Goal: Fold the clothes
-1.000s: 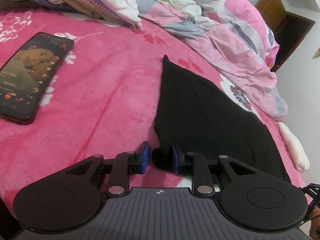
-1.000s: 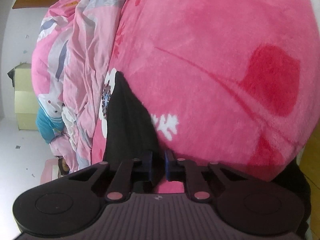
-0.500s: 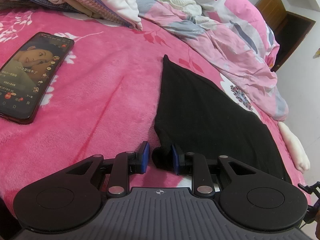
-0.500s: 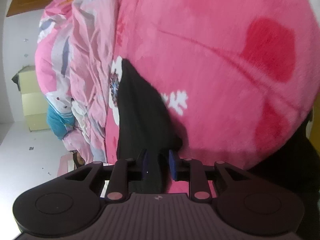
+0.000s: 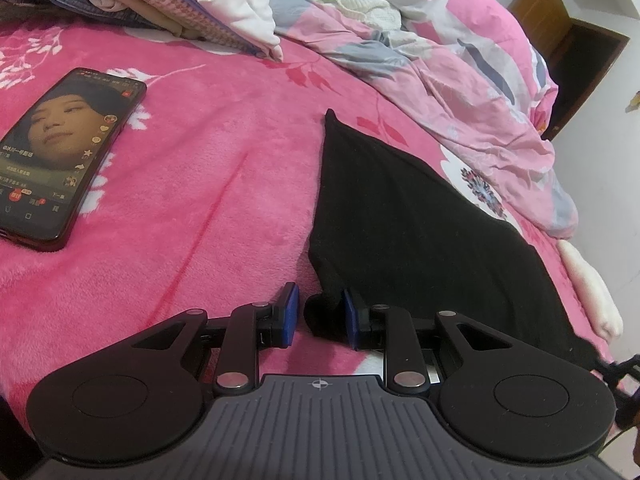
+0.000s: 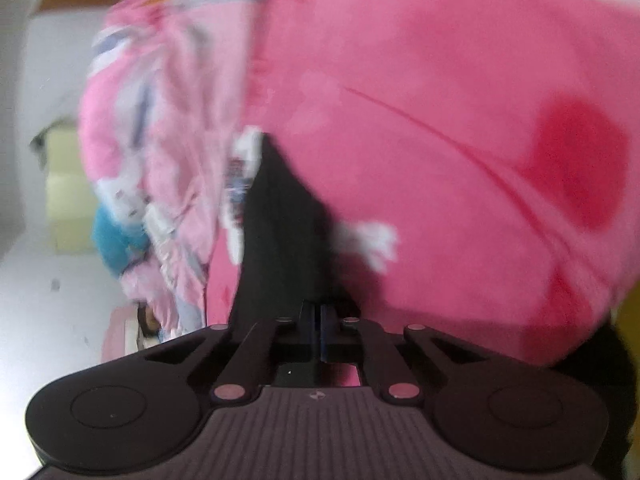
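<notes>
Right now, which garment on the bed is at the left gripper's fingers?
The black garment, spread flat alone on the pink blanket; its corner sits between the left gripper pads. The others are heaped at the far edge.

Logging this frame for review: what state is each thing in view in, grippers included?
Black garment: spread flat on the pink blanket, unfolded, one corner between the left gripper's fingers.
Left gripper: partly open, pads not pressing the corner.
Right gripper: shut on the black garment's edge.
Phone: lying flat, screen lit.
Clothes pile: stacked at the far edge.
Quilt: crumpled.
</notes>
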Demonstrator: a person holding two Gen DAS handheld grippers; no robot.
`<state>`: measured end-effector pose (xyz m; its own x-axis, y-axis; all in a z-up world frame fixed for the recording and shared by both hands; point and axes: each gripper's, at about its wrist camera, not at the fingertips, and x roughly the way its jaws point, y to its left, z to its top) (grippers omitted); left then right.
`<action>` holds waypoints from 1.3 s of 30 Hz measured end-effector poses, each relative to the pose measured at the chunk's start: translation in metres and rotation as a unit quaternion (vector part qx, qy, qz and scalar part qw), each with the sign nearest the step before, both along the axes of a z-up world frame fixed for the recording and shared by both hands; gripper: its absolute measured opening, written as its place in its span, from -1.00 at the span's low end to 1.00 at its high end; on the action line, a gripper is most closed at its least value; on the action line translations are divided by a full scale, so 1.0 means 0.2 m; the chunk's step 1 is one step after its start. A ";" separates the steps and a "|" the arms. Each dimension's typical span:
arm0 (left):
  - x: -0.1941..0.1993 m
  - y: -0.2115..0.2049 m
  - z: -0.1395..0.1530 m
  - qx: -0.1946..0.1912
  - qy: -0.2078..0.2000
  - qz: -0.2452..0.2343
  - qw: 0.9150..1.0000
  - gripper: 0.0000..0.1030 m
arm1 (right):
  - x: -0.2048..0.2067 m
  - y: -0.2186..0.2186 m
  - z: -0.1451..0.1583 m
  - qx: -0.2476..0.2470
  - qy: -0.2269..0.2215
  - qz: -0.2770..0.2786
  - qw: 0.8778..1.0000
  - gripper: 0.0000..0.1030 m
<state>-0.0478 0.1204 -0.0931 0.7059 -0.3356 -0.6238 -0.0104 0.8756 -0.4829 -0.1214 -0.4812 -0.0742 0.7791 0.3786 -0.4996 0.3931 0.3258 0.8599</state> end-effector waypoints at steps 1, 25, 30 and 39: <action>0.00 0.00 0.00 0.000 0.000 0.000 1.000 -0.55 | 0.00 0.01 0.03 -0.036 -0.005 0.008 0.999 -0.97; 0.00 0.02 -0.01 -0.015 0.004 -0.001 1.000 -0.54 | -0.06 -0.09 -0.12 0.082 0.036 -0.012 0.996 -0.37; 0.01 0.02 -0.01 -0.014 0.004 -0.001 1.000 -0.53 | 0.02 -0.06 -0.15 0.088 0.067 -0.004 0.994 -0.21; 0.01 0.02 -0.01 -0.011 0.004 -0.002 1.000 -0.53 | 0.09 -0.06 -0.04 0.018 0.018 0.000 1.000 -0.85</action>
